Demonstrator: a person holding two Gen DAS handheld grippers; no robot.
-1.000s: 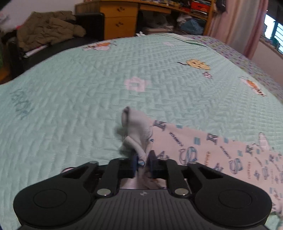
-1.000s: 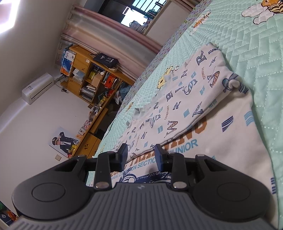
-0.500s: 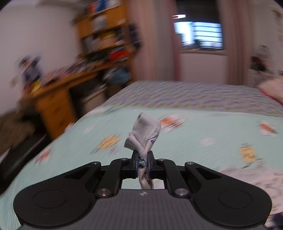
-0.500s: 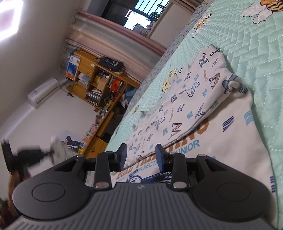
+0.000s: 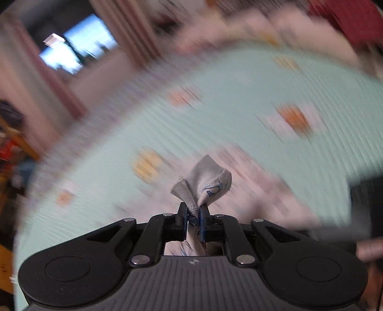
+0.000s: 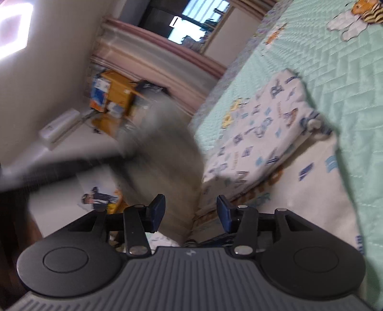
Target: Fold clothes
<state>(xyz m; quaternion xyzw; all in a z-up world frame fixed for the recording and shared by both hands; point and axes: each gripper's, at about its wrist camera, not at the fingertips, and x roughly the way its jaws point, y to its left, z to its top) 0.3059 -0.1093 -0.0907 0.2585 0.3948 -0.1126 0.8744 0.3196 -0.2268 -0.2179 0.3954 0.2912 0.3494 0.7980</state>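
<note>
A white garment with blue letter print (image 6: pixel 261 124) lies partly folded on the mint quilted bed cover (image 6: pixel 340 71). My left gripper (image 5: pixel 193 210) is shut on a corner of this garment (image 5: pixel 205 184), which sticks up past the fingertips above the blurred bed cover (image 5: pixel 239 95). The right gripper (image 6: pixel 190 205) hovers low over the near edge of the garment's lower layer (image 6: pixel 311 181). Its jaws are opening and the pads press on nothing. A blurred grey shape (image 6: pixel 162 148) sweeps across in front of the right gripper; its outline is too smeared to tell apart.
Wooden shelves (image 6: pixel 115 91), pink curtains (image 6: pixel 167 55) and a window (image 6: pixel 189 26) stand beyond the bed. An air conditioner (image 6: pixel 59 129) and a poster (image 6: pixel 98 198) are on the wall. A red cushion (image 5: pixel 347 16) lies at the bed's far side.
The left gripper has swung fast across the bed and rolled, carrying the garment corner. The right jaws have widened. A blurred grey shape has entered the right wrist view.
</note>
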